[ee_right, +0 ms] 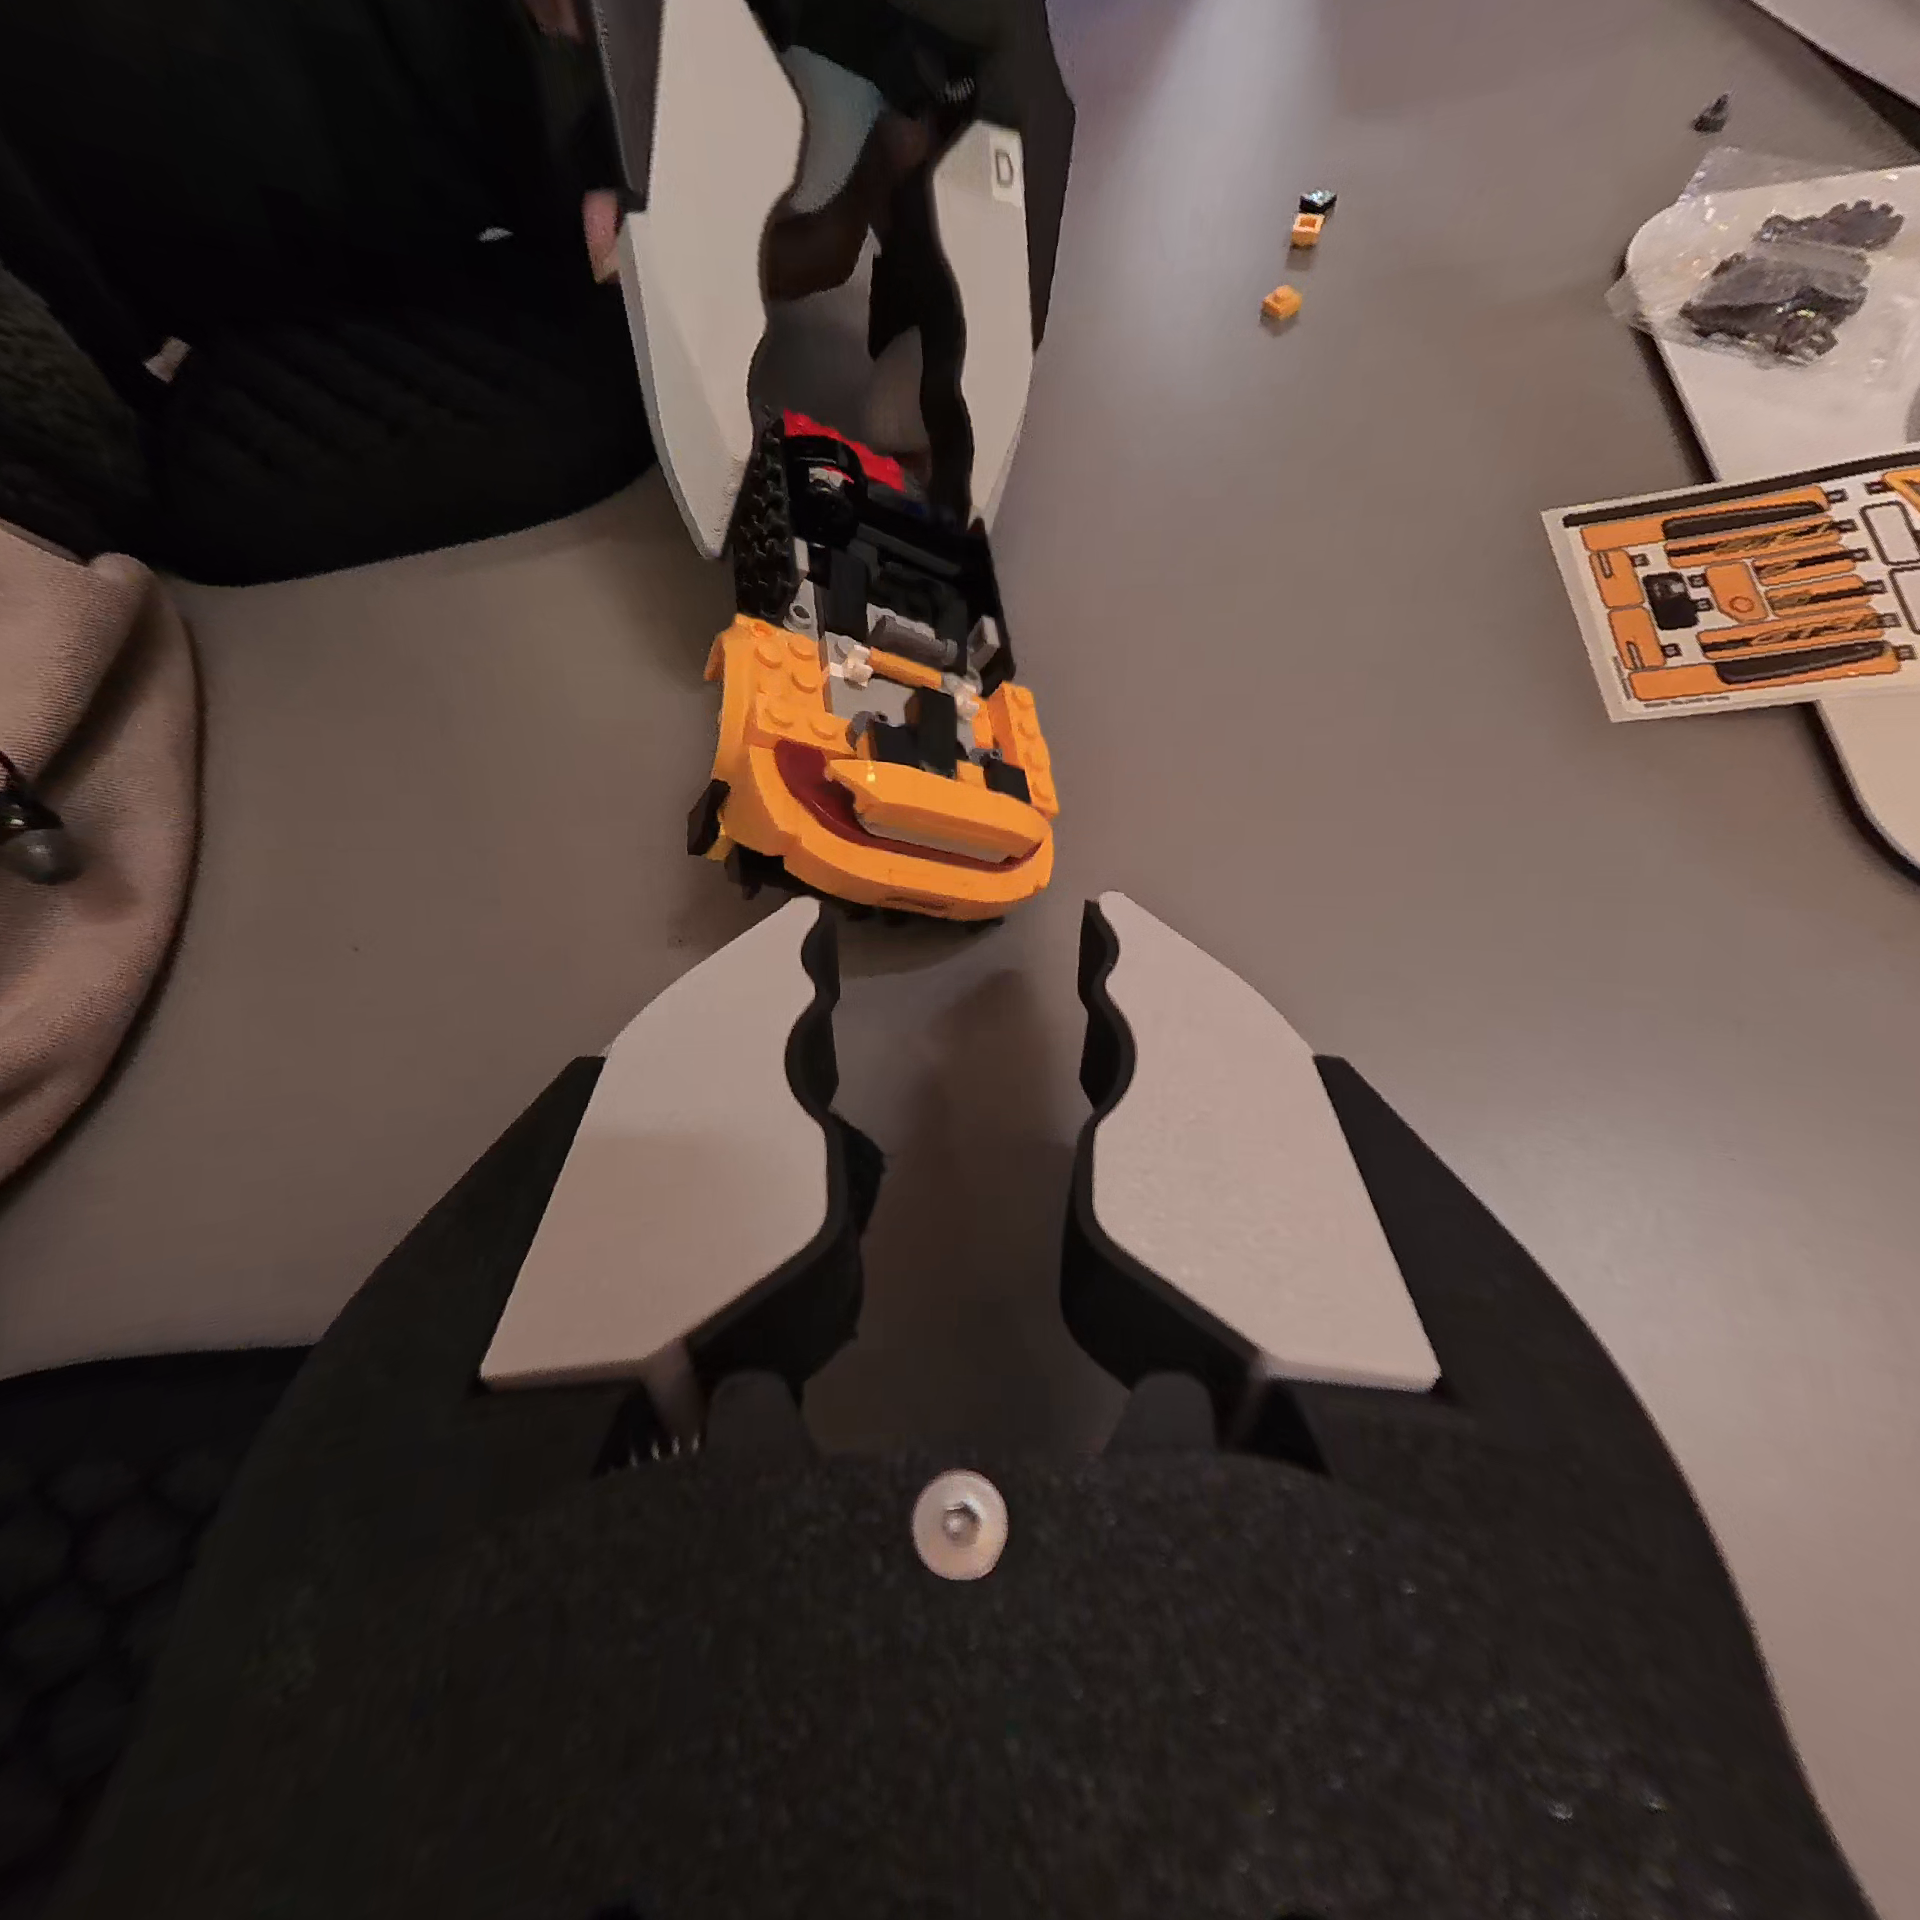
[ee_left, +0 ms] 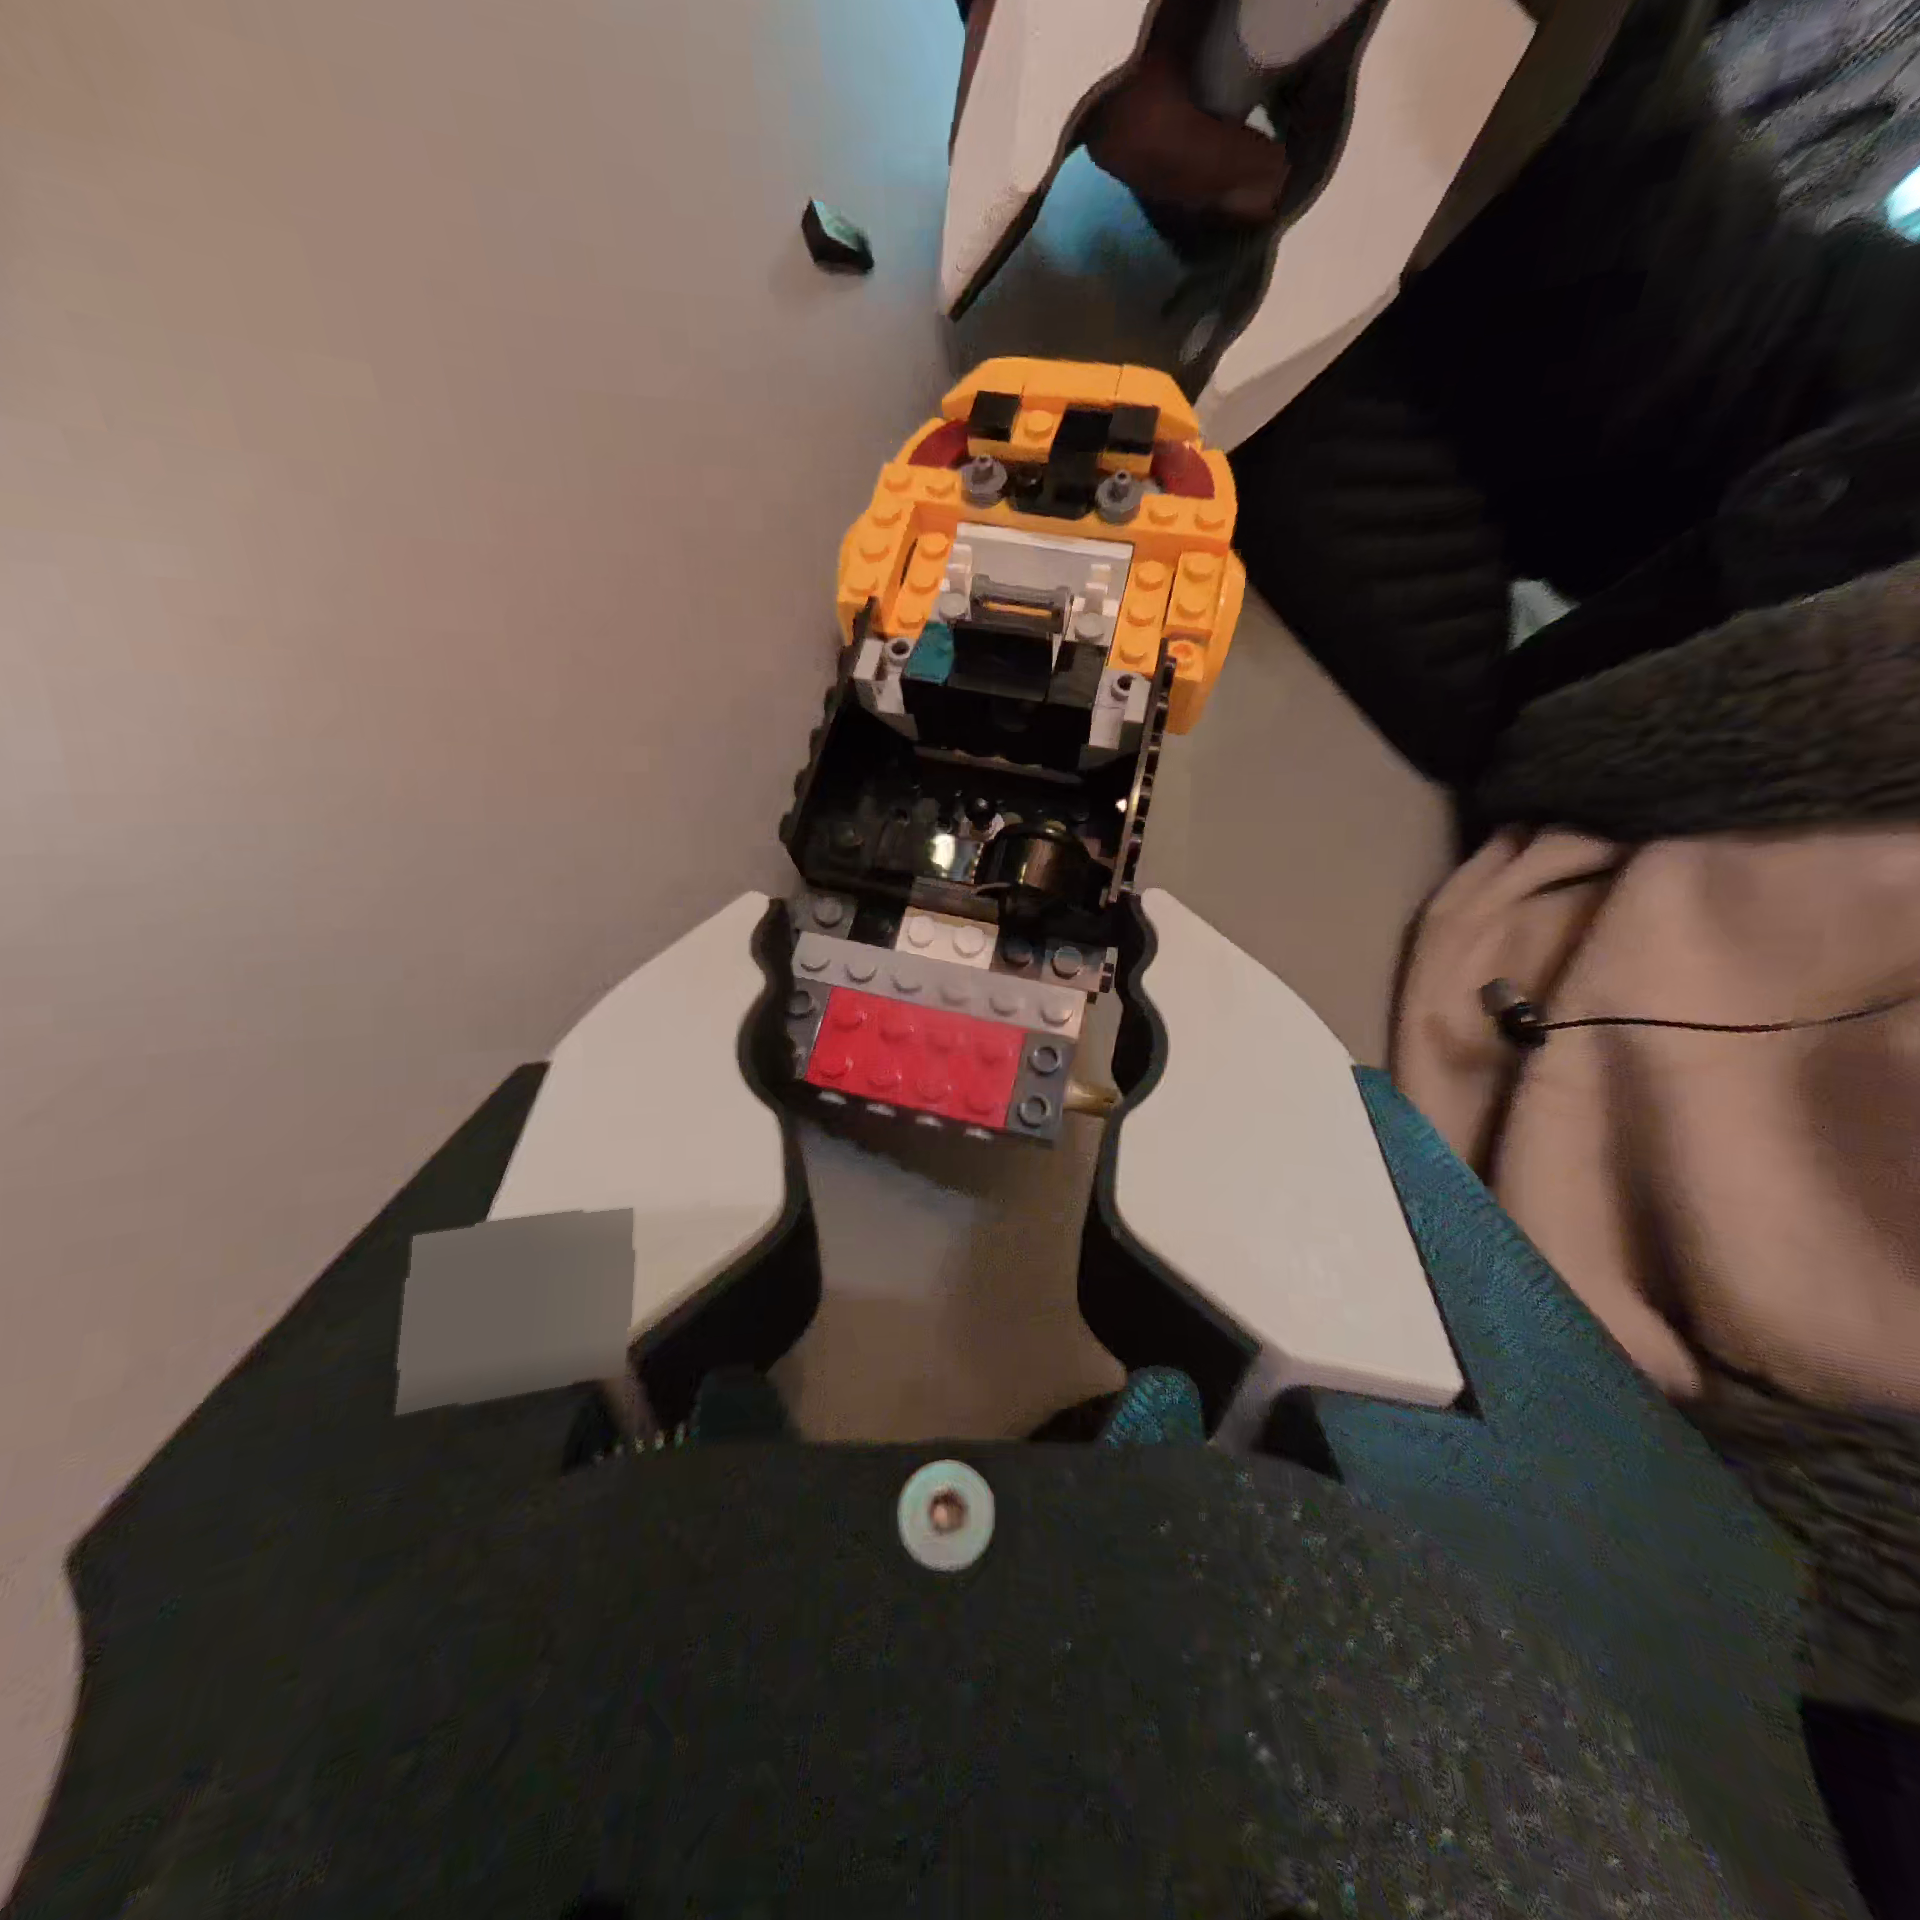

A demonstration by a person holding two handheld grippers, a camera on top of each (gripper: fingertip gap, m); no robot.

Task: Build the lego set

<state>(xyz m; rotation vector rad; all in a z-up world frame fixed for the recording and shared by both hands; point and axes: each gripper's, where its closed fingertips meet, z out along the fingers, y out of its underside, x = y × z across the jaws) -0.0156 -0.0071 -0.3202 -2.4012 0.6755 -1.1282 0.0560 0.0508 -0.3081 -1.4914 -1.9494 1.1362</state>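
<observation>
Lego car (ee_left: pixel 1023 727) clamped in left hand-held gripper (ee_left: pixel 951 935), right hand-held gripper (ee_right: pixel 951 914) gaping behind

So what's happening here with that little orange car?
A person is building a Lego car on a grey table, using a hand-held pincer tool in each hand. The left tool is clamped around the car's red and grey end, holding it steady. The right tool is open and empty, just short of the orange end. The car is only part-built, its insides exposed. Loose small bricks, a sticker sheet and a bag of parts lie nearby.
</observation>
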